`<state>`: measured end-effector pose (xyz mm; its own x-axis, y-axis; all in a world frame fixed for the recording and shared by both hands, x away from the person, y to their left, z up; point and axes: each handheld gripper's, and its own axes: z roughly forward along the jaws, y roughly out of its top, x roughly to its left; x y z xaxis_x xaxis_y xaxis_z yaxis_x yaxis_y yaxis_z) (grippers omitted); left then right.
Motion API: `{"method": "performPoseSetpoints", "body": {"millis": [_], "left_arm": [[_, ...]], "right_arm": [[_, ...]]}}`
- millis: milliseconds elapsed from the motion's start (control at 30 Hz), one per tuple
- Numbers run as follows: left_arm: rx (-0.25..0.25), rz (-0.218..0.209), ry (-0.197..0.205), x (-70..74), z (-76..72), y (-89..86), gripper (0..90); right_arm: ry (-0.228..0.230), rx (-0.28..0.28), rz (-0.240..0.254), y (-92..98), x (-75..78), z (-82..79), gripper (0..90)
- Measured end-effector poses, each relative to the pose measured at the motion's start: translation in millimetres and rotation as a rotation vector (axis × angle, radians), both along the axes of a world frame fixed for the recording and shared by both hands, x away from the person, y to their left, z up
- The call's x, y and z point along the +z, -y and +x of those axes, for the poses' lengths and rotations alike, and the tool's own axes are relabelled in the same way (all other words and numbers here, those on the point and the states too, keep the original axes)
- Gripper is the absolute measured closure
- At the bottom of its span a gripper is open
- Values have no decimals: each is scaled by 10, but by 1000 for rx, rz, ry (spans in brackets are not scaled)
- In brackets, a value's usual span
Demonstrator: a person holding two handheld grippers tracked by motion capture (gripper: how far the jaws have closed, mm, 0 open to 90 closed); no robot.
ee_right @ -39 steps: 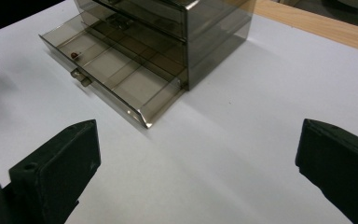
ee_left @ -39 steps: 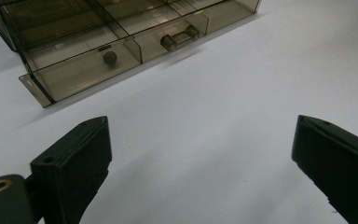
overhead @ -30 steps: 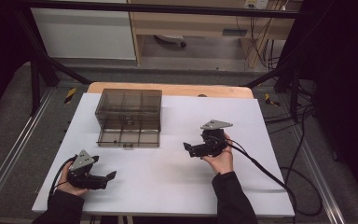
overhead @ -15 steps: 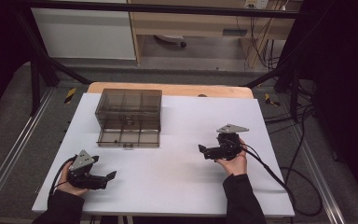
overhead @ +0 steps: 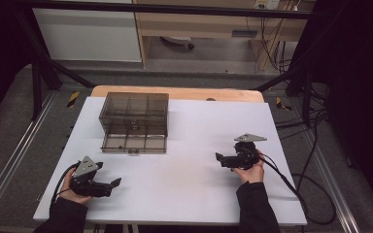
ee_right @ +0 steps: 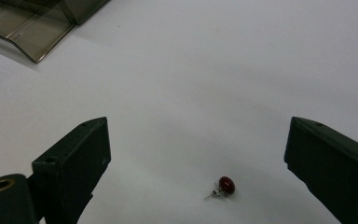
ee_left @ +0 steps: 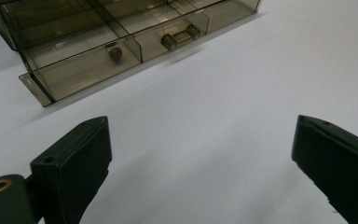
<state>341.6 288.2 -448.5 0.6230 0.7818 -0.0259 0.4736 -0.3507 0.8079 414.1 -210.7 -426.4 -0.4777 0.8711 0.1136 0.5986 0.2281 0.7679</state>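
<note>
The right gripper is held low over the table with its jaws spread but just closing in, so the tiny red stud sits loose between them, nothing pinched yet. The left gripper is parked wide open and empty, aimed at the open drawer ahead, probably where the stud gets dropped beside the other one.

Three cameras: one fixed overhead, two low on the tongs.
High view looks forward and down over the whole white table; both riding views skim it closely, sharing the smoky drawer box.
</note>
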Motion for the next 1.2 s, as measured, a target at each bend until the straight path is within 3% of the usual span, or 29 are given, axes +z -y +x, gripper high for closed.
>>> {"method": "performPoseSetpoints", "body": {"millis": [200,333,1200], "left_arm": [[1,0,0,2,-2,0,48],[-1,1,0,1,-2,2,48],[-2,2,2,3,-5,5,49]], "right_arm": [[-15,-12,-10,61,-84,-1,154],[-24,-17,8,106,-118,-2,231],[-66,-26,-61,84,-199,18,596]]}}
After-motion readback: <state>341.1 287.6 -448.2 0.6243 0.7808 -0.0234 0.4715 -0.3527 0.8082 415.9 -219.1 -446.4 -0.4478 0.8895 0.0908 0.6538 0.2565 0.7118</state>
